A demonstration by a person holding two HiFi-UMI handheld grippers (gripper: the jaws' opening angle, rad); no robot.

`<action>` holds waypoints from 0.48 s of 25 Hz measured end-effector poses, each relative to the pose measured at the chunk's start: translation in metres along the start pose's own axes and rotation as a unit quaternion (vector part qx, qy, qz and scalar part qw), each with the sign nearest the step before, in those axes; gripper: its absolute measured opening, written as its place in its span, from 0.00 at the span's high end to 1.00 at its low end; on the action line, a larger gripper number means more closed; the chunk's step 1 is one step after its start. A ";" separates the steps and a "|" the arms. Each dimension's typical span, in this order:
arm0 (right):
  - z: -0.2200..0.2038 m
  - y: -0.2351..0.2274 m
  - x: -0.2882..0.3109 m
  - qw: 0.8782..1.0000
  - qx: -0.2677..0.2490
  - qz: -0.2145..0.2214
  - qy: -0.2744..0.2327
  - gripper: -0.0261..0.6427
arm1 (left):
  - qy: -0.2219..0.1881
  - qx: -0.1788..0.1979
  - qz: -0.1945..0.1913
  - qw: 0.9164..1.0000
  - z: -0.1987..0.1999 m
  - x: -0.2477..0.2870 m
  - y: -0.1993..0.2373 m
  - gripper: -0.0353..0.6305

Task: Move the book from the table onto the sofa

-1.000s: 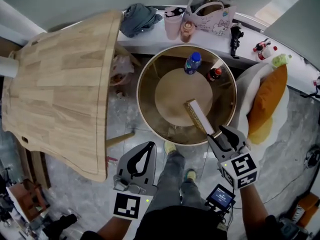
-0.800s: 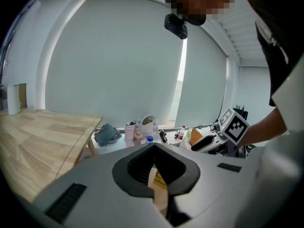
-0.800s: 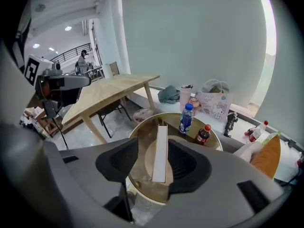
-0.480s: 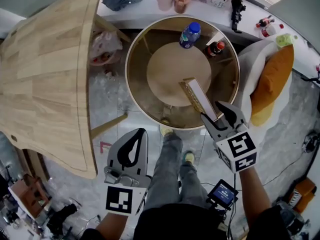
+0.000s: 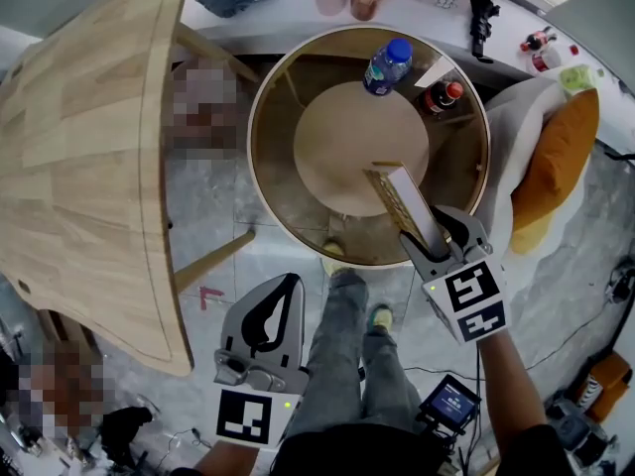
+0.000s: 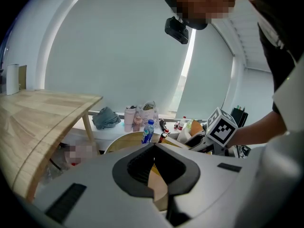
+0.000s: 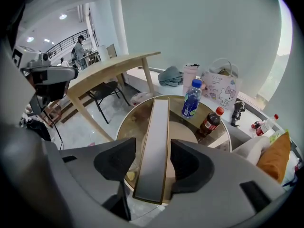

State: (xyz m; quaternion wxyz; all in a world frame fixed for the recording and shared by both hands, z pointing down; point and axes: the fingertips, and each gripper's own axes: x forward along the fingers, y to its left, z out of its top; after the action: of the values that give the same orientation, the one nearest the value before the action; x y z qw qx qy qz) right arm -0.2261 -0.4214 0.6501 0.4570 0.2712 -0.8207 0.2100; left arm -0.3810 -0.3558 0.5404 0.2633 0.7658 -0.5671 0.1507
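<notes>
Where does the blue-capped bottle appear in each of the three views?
Head view: the blue-capped bottle stands top centre, on the far side of the round table.
Left gripper view: the bottle is small, near the centre.
Right gripper view: the bottle is right of centre, beyond the book.
Shared landmark: the cola bottle beside it.

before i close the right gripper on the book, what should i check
1. Book between the jaws: ok. The book stands on edge between the jaws of the right gripper.
2. Grip made: not ok. The jaws have just been opening and stand wide, pads off the book.
3. Bottles clear: ok. The blue-capped bottle and cola bottle stand beyond the book, apart from it.
4. Left gripper out of the way: ok. Shut, empty, short of the round table.
5. Room on the sofa: cannot tell. An orange cushion fills most of what shows.
</notes>
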 end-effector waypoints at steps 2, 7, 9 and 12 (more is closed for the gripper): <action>-0.001 0.000 0.006 1.000 0.002 -0.001 0.007 0.61 | 0.003 0.000 0.000 1.000 -0.001 0.001 0.003 0.94; -0.005 -0.005 0.018 0.999 0.002 -0.012 0.034 0.67 | 0.010 -0.003 0.002 1.000 -0.006 0.004 0.007 0.94; -0.007 -0.006 0.020 0.999 0.004 -0.014 0.042 0.71 | 0.012 -0.004 0.000 1.000 -0.007 0.005 0.007 0.94; -0.007 -0.007 0.023 0.999 0.003 -0.018 0.049 0.71 | 0.015 -0.004 -0.002 1.000 -0.008 0.007 0.007 0.94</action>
State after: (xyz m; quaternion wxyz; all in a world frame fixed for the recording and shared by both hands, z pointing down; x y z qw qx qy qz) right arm -0.2275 -0.4285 0.6744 0.5000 0.2767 -0.7914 0.2169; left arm -0.3853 -0.3586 0.5520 0.2750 0.7638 -0.5617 0.1597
